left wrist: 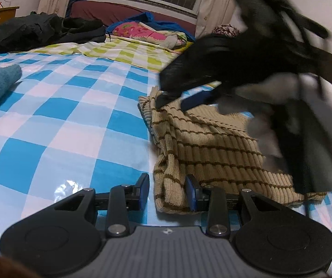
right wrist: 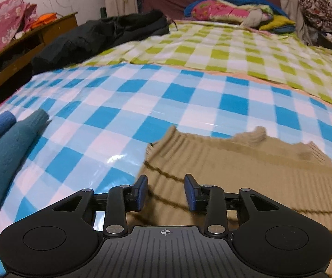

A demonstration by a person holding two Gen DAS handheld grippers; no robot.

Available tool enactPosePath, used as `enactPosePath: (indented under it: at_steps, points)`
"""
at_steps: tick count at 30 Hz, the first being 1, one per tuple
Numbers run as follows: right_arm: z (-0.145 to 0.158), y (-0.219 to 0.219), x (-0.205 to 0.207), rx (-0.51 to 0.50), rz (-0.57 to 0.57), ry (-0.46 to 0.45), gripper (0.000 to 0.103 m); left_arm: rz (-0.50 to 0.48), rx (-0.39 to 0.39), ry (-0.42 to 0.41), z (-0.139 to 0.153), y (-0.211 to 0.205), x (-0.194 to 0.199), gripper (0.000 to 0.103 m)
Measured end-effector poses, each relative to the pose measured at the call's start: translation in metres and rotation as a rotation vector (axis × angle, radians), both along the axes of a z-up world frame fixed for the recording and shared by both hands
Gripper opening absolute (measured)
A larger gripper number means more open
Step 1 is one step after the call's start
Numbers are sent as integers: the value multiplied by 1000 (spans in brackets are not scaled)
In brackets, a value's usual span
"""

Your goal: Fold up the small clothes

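The striped sweater (left wrist: 203,143) is being pinched at its near corner by the left claw (left wrist: 168,193); the right claw (right wrist: 166,193) is hanging open and empty above the sweater, so the fold is risking springing back on the slick bed cover (left wrist: 73,115).

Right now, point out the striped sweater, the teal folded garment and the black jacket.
Striped sweater (left wrist: 212,143), left wrist view, middle of the ribbed knit.
Teal folded garment (right wrist: 6,159), right wrist view, middle of its top.
Black jacket (right wrist: 101,37), right wrist view, middle of the heap.
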State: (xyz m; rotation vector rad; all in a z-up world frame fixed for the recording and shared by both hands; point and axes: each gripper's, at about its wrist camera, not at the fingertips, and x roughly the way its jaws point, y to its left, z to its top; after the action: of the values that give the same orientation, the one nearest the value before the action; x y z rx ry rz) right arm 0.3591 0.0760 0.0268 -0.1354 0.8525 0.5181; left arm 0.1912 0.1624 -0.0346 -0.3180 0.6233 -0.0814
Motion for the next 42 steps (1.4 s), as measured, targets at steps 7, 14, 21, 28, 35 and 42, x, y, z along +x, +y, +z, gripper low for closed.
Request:
enactPosePath:
  at_steps: [7,14,21,28,35,42]
  points:
    - [-12,33,23,-56,-2,44,42,-6,-39,1,-2,6,2,39]
    - [-28,67,24,-222,45,-2,45,-6,-44,-2,-3,6,1,39]
    - [-30,66,28,-266,52,-25,23,1,-48,-10,-2,6,0,41]
    - [-9,43,29,-158,36,-13,13,14,-25,-54,-1,2,-4,66]
    - [21,15,27,-42,26,-18,12,75,31,-102,2,-2,-7,94]
    - [34,-7,24,44,17,-8,12,25,83,-107,0,-22,-2,93]
